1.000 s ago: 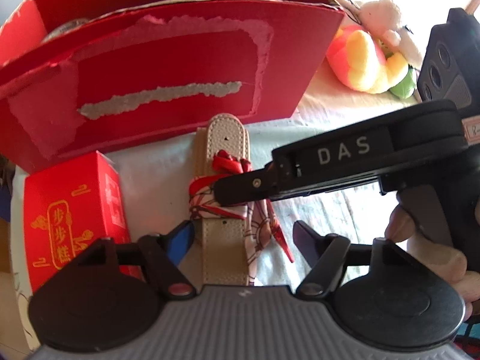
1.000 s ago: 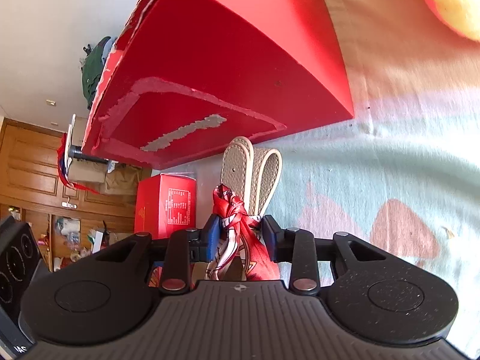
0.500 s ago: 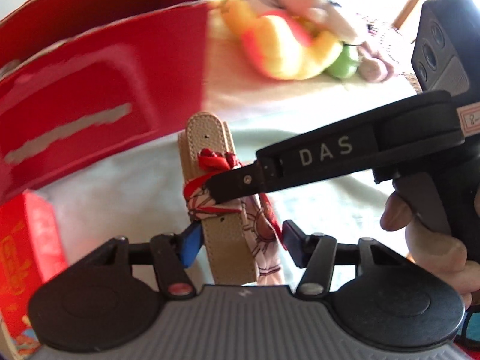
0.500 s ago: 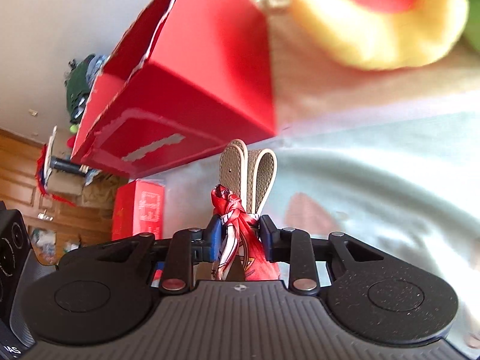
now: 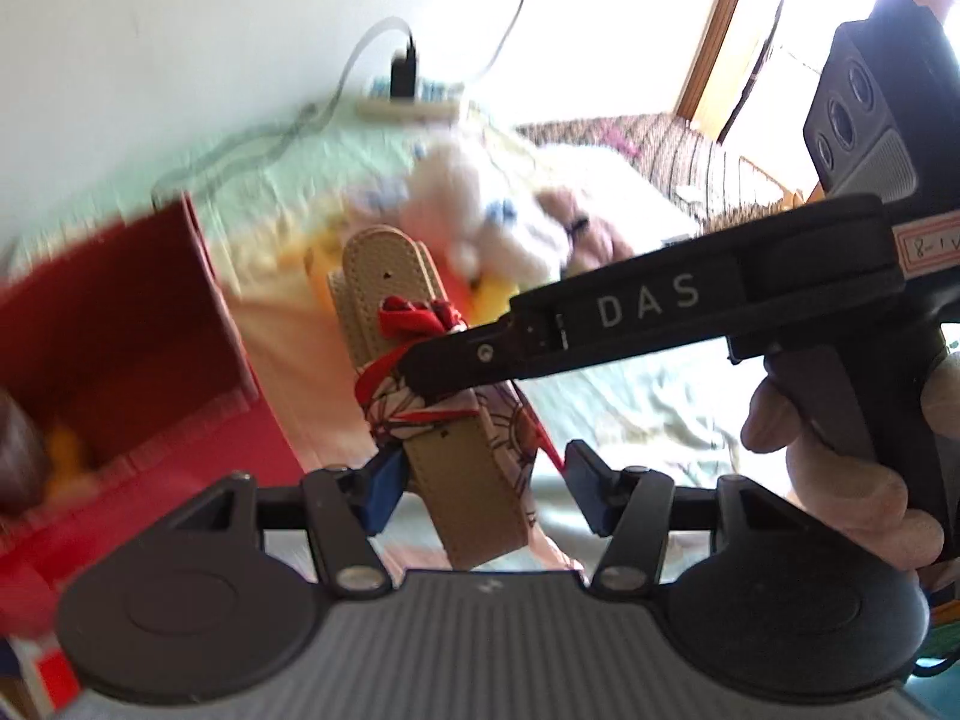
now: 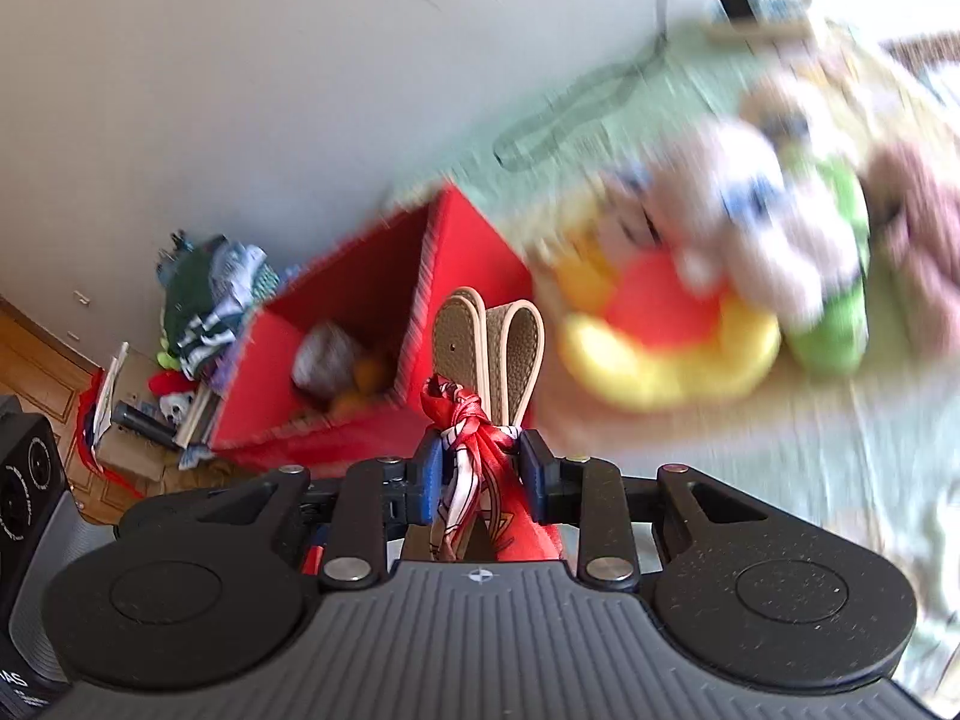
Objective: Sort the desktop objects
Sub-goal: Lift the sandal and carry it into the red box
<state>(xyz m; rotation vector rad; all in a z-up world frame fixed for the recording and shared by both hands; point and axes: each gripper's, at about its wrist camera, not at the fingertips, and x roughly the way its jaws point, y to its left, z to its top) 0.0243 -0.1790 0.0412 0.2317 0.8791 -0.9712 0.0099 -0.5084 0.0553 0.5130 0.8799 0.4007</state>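
A: We had the red box (image 6: pixel 336 360) open to our left on the pale green cloth (image 5: pixel 648 396), with the plush toy (image 6: pixel 690 336) off to the right. Where was the strap?

B: Off the cloth. Our right gripper (image 6: pixel 480 474) was clamped on the red scarf (image 6: pixel 465 420) knotted round the tan leather strap (image 5: pixel 420 396). Our left gripper (image 5: pixel 480 480) straddled the strap's lower end, jaws apart, only one pad seemingly touching.

A: So carrying it level and clearing the box wall before lowering looked wise.

B: Yes, since the knot alone bore it.
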